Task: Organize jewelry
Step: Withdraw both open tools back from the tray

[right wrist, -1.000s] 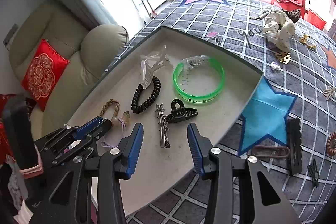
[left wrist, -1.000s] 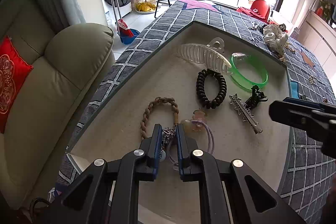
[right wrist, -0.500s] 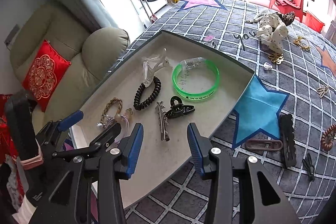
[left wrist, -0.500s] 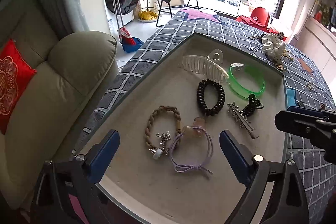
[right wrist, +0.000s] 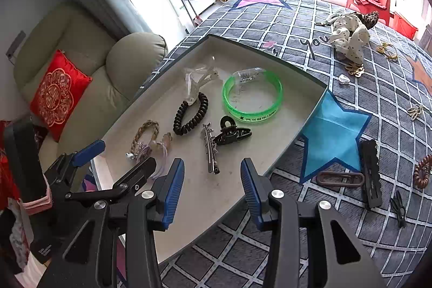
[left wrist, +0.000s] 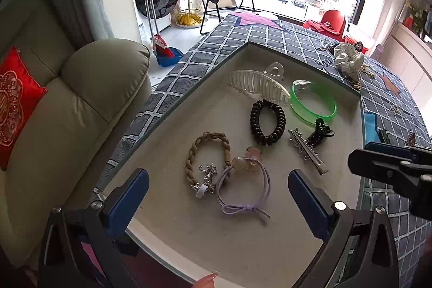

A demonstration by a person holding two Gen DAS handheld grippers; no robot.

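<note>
A shallow beige tray (left wrist: 189,242) (right wrist: 272,66) holds a braided brown bracelet (left wrist: 194,153) (right wrist: 143,131), a purple hair tie (left wrist: 243,196), a black coil tie (left wrist: 267,123) (right wrist: 191,115), a clear claw clip (left wrist: 256,85), a green bangle (left wrist: 313,104) (right wrist: 252,96), a silver star clip (left wrist: 307,153) (right wrist: 210,150) and a black claw clip (right wrist: 232,135). My left gripper (left wrist: 218,201) is wide open and empty above the tray's near end, over the bracelet and purple tie. My right gripper (right wrist: 213,188) is open and empty over the tray's edge.
On the checked cloth (right wrist: 378,104) to the right lie a brown oblong clip (right wrist: 340,178), a black bar clip (right wrist: 371,172), a brown coil tie (right wrist: 424,172), a white spotted scrunchie (right wrist: 351,37) and small gold pieces (right wrist: 386,50). A sofa (left wrist: 67,126) stands left.
My left gripper was shut on the bracelet's clasp in the tray; it has let go, opened wide and drawn back. The bracelet lies in the tray. The right gripper lifted slightly.
</note>
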